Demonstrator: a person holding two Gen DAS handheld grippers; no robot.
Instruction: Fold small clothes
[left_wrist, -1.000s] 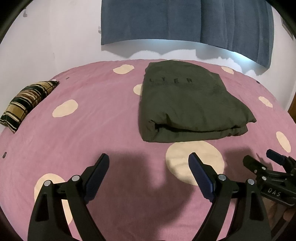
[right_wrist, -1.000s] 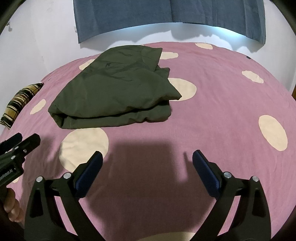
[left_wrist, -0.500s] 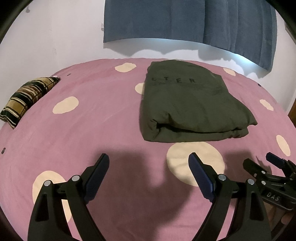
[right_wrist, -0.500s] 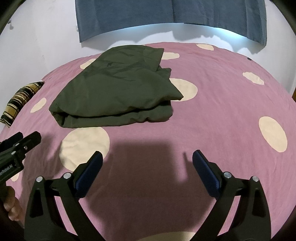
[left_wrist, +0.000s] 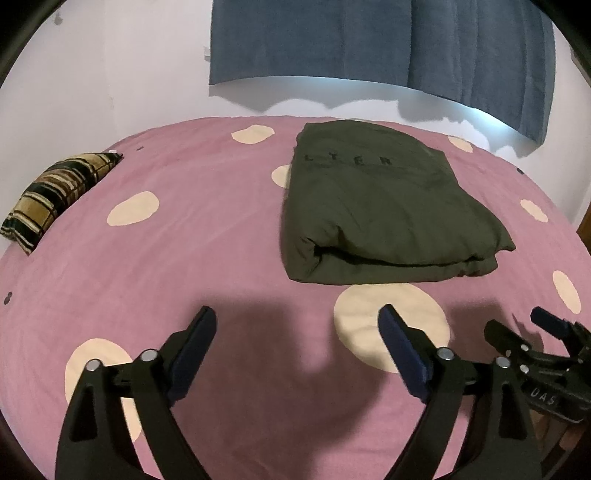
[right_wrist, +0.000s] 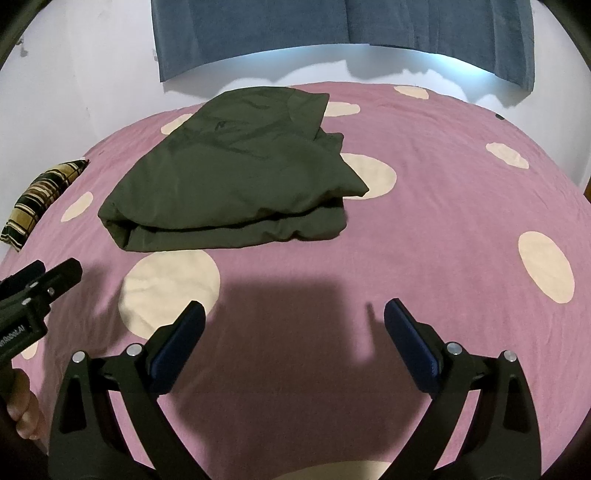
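A dark olive garment (left_wrist: 373, 206) lies folded in a thick rectangle on the pink bedspread (left_wrist: 177, 251), with faint dark letters near its far end. In the right wrist view the same garment (right_wrist: 236, 177) sits ahead and to the left, one corner sticking out on its right side. My left gripper (left_wrist: 297, 328) is open and empty, hovering over the bedspread short of the garment's near fold. My right gripper (right_wrist: 293, 321) is open too, with nothing between its fingers, also short of the garment. Each gripper shows at the edge of the other's view.
The bedspread (right_wrist: 443, 229) has cream spots. A striped brown cushion (left_wrist: 55, 195) lies at the left edge of the bed. A blue cloth (left_wrist: 369, 44) hangs on the white wall behind. A person's hand (right_wrist: 22, 410) holds the left gripper's handle.
Both grippers have drawn slightly back and up from the garment, staying open. The garment has not moved.
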